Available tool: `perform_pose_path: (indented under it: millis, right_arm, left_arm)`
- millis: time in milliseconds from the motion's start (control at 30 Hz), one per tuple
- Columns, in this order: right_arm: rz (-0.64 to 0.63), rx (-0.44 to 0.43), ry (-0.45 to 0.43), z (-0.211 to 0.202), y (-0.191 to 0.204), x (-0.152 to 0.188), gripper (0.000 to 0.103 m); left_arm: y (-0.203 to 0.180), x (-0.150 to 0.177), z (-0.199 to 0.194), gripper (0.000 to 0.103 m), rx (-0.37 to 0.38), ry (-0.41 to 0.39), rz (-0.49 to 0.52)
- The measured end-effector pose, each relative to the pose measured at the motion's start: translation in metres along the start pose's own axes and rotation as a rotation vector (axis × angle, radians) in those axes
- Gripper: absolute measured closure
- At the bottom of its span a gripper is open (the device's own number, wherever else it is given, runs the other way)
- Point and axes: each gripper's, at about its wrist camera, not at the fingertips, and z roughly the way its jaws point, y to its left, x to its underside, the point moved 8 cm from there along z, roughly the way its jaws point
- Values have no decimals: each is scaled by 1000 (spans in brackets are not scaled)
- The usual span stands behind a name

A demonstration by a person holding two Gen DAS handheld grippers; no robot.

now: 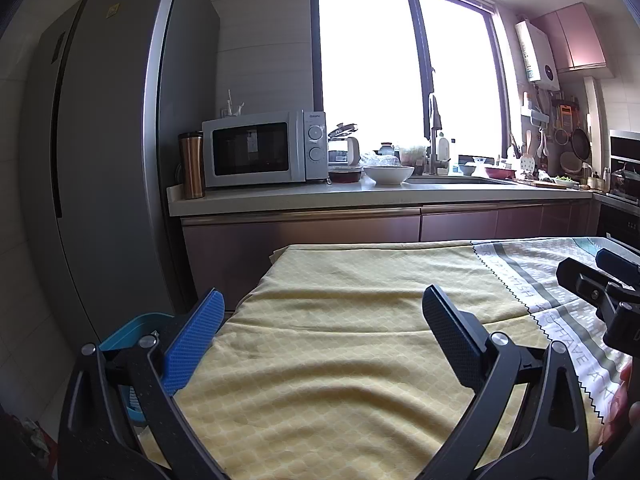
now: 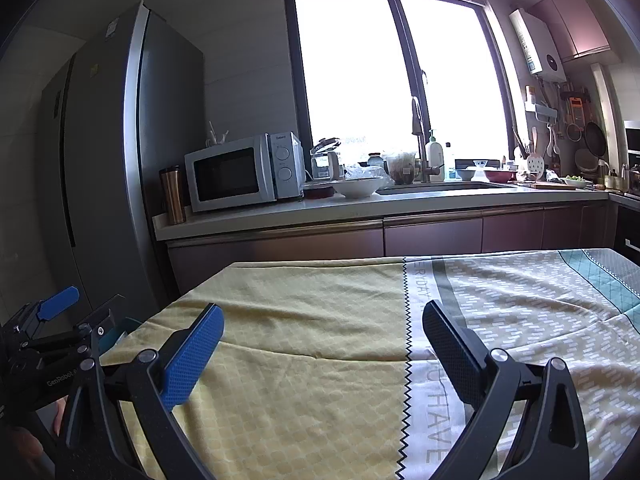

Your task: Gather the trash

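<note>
No trash shows on the table point(image 1: 360, 280), which is covered by a yellow and patterned cloth point(image 2: 320, 300). My left gripper point(image 1: 324, 320) hangs open over the cloth's left part, with nothing between its blue and black fingers. My right gripper point(image 2: 322, 332) is open too, empty, over the seam between the yellow and the patterned halves. Each one shows in the other's view: the right gripper point(image 1: 592, 266) at the far right, the left gripper point(image 2: 82, 306) at the far left. A blue plastic bin point(image 1: 132, 326) sits low beside the table's left edge, partly hidden by my left finger.
Behind the table runs a kitchen counter point(image 2: 360, 204) with a microwave point(image 1: 260, 152), a metal mug point(image 1: 192, 164), a white bowl point(image 1: 388, 174) and a sink point(image 2: 440, 188). A tall grey fridge point(image 1: 108, 160) stands at the left. A hand point(image 1: 624, 392) shows at the right edge.
</note>
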Motion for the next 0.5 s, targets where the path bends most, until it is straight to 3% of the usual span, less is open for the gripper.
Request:
perform_pose_path:
  millis: [367,500]
  right_arm:
    - [8,-1,4,2,-4,2,7]
    - [18,4,20,3,-10,4,7]
  left_arm:
    - [-10,1,1,5,36,1,20]
    - [-17,9,18,5,70,93,21]
